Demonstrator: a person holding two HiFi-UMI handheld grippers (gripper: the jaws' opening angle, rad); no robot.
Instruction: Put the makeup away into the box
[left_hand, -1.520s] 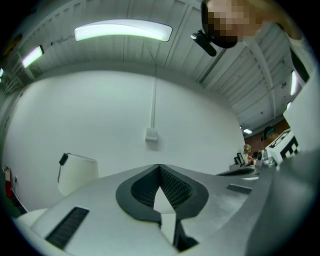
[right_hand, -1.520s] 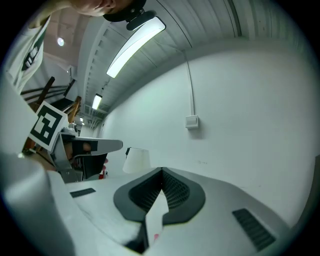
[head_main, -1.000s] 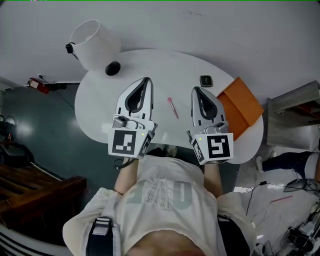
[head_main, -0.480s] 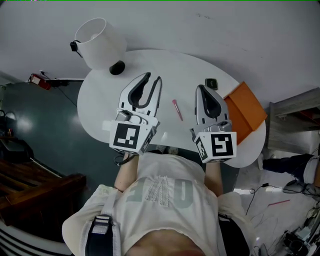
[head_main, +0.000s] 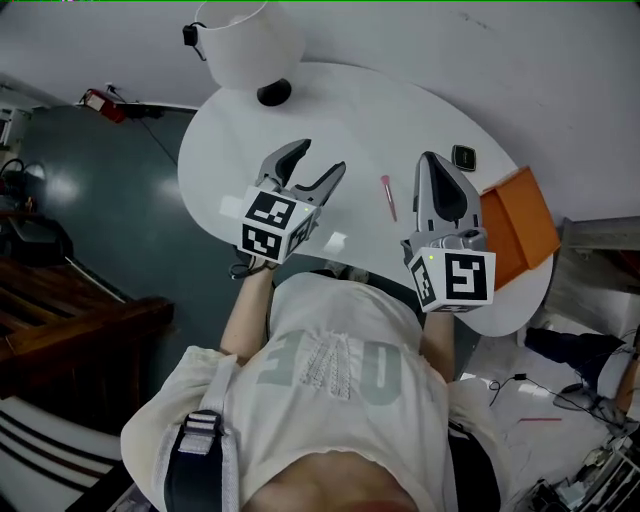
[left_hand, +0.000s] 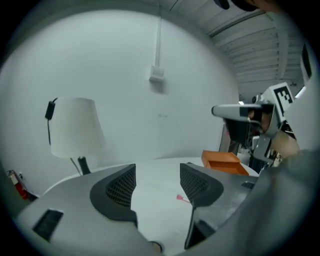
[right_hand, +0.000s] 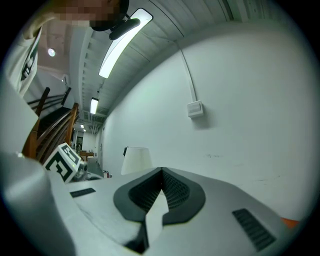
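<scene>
Your left tool: jaws have just been opening, now spread, nothing between them. Right tool: pressed together, empty. Pink stick lies flat on the counter, left of the box. Go low, straddle the stick crosswise, then close.

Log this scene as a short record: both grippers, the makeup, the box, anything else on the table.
left gripper: open, jaws have just been opening, nothing between them
right gripper: shut, empty
pink makeup stick: lying on the white table, between the two grippers
orange box: at the table's right end
small dark case: on the table, beside the box
white lamp: far left edge
</scene>
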